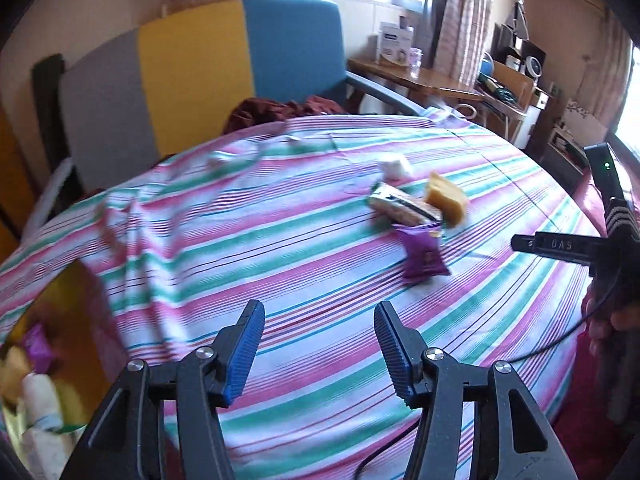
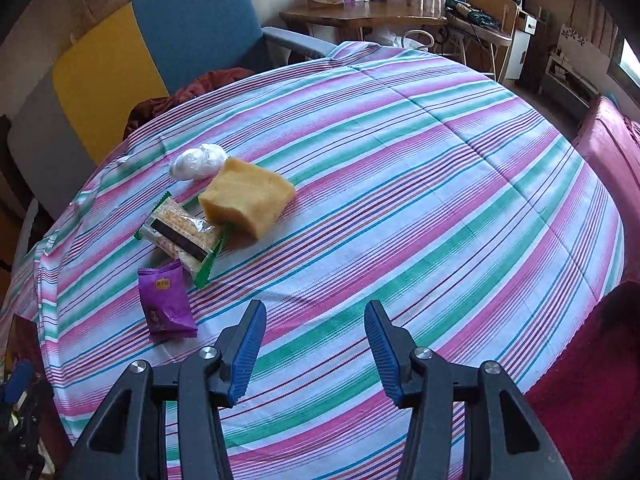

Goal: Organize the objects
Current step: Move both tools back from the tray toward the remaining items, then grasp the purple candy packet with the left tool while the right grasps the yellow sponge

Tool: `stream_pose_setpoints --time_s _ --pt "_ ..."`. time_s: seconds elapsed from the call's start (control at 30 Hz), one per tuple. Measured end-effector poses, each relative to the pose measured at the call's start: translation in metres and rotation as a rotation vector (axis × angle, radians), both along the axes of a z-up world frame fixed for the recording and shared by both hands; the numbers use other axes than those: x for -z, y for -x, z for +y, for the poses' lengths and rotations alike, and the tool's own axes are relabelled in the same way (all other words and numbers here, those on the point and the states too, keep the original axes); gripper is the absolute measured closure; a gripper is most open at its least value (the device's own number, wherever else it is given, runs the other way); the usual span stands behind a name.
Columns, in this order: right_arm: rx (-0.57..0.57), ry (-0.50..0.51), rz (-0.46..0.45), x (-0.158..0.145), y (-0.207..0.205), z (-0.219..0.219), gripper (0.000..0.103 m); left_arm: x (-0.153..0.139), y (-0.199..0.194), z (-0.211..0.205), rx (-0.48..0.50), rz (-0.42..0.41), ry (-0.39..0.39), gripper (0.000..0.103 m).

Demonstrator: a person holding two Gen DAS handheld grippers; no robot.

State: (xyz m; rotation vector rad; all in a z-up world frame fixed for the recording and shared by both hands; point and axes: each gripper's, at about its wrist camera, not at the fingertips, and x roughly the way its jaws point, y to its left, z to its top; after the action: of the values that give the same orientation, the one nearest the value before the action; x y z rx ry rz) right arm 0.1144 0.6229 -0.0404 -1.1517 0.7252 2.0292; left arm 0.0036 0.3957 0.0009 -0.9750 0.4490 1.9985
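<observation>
snacks lie in a loose cluster on the striped cloth (image 2: 400, 168) that covers the table: a glossy purple packet (image 2: 166, 300) with crimped ends nearest, then a clear-wrapped cracker bar (image 2: 182, 232) with green serrated edges and a dark band, then a crumbly yellow block (image 2: 248, 200), roughly wedge-shaped, touching the bar's far end. a crumpled white plastic wad (image 2: 198, 162) sits just beyond the block. the cloth is woven cotton in pink, green and blue stripes, creased near its left edge.

the right gripper (image 2: 316, 352) hangs over bare cloth right of the packet, its ribbed blue pads apart with nothing between them. the left gripper (image 1: 320, 352) is likewise parted and empty, over cloth near the cluster.

in the left view the picture is blurred; a container at the lower left (image 1: 44, 360) holds purple, yellow and white shapes i cannot make out, and it is cut off by the frame. the other gripper's black body (image 1: 576, 246) shows at the right edge, partly hidden.
</observation>
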Motion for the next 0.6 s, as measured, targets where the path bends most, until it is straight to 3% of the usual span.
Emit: stream_pose_setpoints --time_s 0.23,0.37,0.6 --pt "0.0 0.044 0.013 0.006 -0.001 0.004 0.051 0.025 -0.004 0.067 0.089 -0.111 -0.006 0.044" --pt "-0.002 0.058 0.017 0.009 -0.001 0.005 0.051 0.036 -0.01 0.096 0.121 -0.126 -0.006 0.036" --pt "-0.008 0.068 0.012 0.013 -0.001 0.006 0.051 0.058 -0.009 0.139 0.147 -0.122 0.034 0.034"
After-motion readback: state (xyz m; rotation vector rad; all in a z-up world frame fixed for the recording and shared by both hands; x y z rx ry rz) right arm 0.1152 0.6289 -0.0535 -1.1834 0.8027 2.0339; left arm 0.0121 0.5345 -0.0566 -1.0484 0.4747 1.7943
